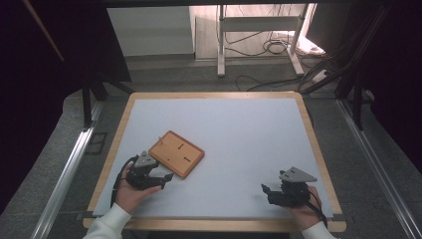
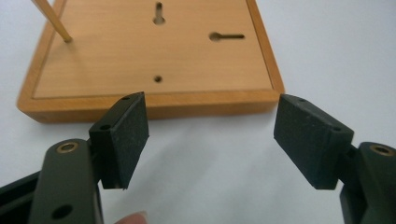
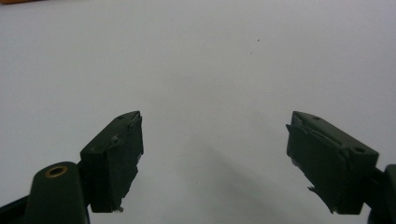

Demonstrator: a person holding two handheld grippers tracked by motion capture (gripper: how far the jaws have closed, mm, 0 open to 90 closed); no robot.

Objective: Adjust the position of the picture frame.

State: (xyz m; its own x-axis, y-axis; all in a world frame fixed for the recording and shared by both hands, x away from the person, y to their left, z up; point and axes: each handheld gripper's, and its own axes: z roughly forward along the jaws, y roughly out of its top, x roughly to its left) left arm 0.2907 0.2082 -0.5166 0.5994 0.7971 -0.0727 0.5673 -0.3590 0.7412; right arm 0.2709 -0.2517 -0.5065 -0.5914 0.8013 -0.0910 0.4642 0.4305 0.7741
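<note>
A flat wooden board with keyhole slots lies left of centre on the white table top. In the left gripper view the board fills the upper part, with a thin wooden stick standing in its far left corner. My left gripper is open, its jaws just short of the board's near edge, nothing between them. My right gripper rests open near the front right of the table, over bare white surface.
The table has a wooden rim. Beyond it are a grey floor, a white stand and cables. Metal rails run along both sides of the table.
</note>
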